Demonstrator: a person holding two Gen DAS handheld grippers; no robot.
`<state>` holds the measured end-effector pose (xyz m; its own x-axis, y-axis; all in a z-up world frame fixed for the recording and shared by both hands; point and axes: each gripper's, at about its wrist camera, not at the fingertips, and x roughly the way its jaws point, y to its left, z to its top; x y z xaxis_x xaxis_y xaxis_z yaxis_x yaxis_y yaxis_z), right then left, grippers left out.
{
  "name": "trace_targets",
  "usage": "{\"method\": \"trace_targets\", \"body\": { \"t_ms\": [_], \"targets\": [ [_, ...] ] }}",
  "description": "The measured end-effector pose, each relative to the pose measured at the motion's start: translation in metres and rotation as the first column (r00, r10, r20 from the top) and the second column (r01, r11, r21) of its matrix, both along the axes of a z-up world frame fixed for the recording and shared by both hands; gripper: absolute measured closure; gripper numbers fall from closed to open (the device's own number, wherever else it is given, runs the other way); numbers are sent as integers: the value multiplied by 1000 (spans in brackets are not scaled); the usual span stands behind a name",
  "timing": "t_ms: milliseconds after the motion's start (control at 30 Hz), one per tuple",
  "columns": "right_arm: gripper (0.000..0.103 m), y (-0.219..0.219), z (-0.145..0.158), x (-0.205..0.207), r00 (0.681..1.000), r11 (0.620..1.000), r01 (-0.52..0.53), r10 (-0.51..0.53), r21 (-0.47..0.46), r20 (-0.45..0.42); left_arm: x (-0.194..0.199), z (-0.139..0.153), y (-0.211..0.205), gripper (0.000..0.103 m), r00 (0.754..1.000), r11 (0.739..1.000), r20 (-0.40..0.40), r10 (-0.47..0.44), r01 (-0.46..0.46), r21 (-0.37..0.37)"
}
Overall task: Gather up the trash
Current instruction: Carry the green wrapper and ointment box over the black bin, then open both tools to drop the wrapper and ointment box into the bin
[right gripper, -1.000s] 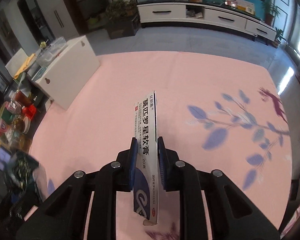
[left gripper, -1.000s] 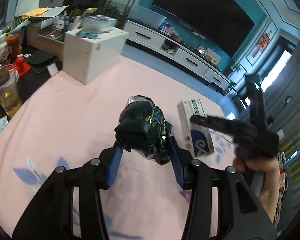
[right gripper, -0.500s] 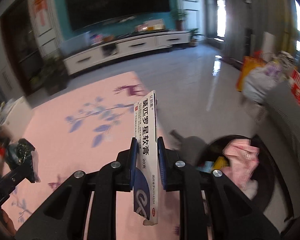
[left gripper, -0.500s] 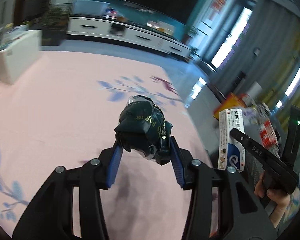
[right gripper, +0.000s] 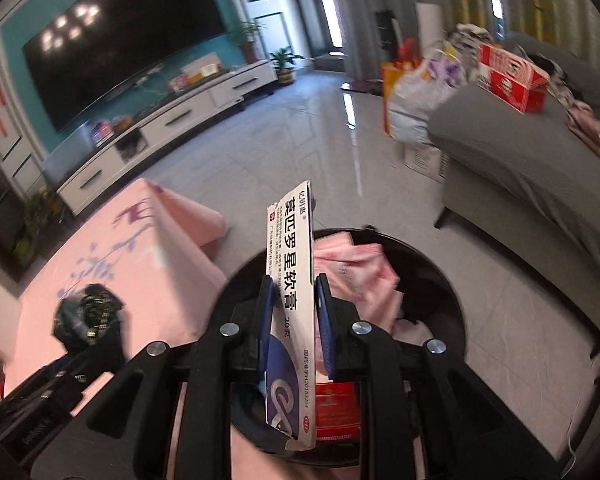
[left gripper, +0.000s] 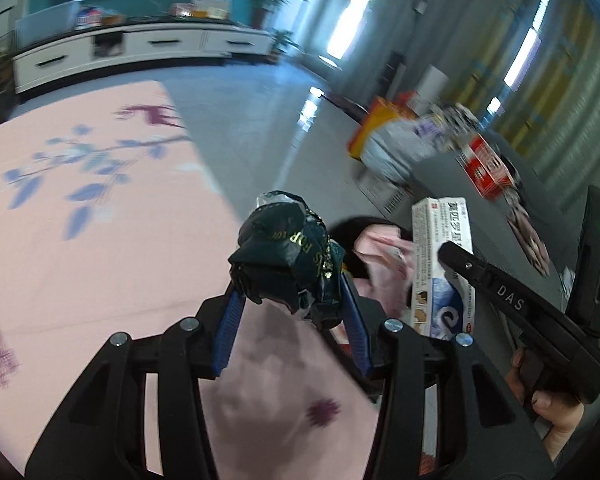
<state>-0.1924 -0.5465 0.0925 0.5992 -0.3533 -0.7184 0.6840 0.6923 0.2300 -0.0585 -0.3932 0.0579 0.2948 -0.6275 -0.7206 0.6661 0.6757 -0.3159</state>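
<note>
The right hand-held gripper point(right gripper: 293, 303) is clamping a long white-and-blue cardboard ointment box point(right gripper: 290, 280) over the round black bin point(right gripper: 448, 300), long axis pointing forward (away from the camera). The left hand-held gripper point(left gripper: 290, 308) is squeezing a crumpled dark green foil wrapper point(left gripper: 288, 258) above the pink floral cloth point(left gripper: 100, 248).

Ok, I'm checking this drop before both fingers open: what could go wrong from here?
1. The wrapper in the left gripper looks to hang over the pink cloth, short of the bin; released now, it may land on the table.
2. The box in the right gripper sits over the bin, but it is long and upright; it could tip against the rim.
</note>
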Motion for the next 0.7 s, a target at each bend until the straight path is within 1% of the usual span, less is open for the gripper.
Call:
{"method": "trace_targets", "body": {
  "t_ms": [167, 267, 333, 367, 400, 433, 467, 500, 533, 567, 600, 633, 667, 700],
  "targets": [
    [80, -19, -8, -15, 999, 998, 45, -45, 35, 11, -10, -18, -42, 54, 997, 997, 3, -80, 80, 23],
    [80, -28, -11, -24, 997, 996, 70, -71, 54, 23, -15, -23, -59, 52, 994, 993, -10, -113, 113, 28],
    [77, -30, -10, -29, 996, 995, 82, -84, 61, 34, -20, -24, -67, 50, 991, 990, -1, -137, 137, 31],
    [76, -30, -9, -32, 995, 994, 84, -87, 65, 46, -22, -23, -70, 47, 989, 989, 8, -145, 145, 33],
    [75, -31, -8, -34, 995, 994, 85, -88, 67, 54, -25, -22, -73, 40, 988, 988, 17, -151, 150, 33],
    [75, -31, -7, -36, 994, 994, 84, -89, 68, 64, -27, -20, -75, 36, 987, 987, 22, -158, 157, 29],
    [73, -30, -6, -39, 993, 994, 84, -89, 67, 72, -28, -19, -75, 26, 986, 986, 23, -164, 163, 24],
    [64, -30, -4, -41, 993, 994, 86, -91, 65, 79, -29, -17, -75, 15, 985, 985, 25, -172, 171, 17],
    [57, -30, -2, -44, 992, 994, 92, -97, 64, 85, -31, -14, -75, 13, 983, 983, 31, -181, 181, 13],
    [43, -29, 1, -48, 989, 993, 98, -104, 63, 102, -32, -12, -74, 11, 982, 983, 36, -184, 184, 12],
    [38, -29, 3, -50, 988, 993, 98, -105, 63, 116, -34, -10, -74, 9, 981, 982, 41, -189, 189, 12],
    [37, -29, 5, -52, 986, 993, 98, -106, 63, 129, -36, -6, -72, 8, 980, 981, 45, -195, 195, 13],
    [33, -28, 8, -55, 984, 993, 101, -109, 64, 139, -36, -3, -71, 6, 979, 980, 48, -198, 198, 12],
    [27, -27, 10, -57, 984, 993, 105, -113, 61, 141, -37, -1, -70, 4, 979, 980, 51, -199, 199, 10]
  ]
}}
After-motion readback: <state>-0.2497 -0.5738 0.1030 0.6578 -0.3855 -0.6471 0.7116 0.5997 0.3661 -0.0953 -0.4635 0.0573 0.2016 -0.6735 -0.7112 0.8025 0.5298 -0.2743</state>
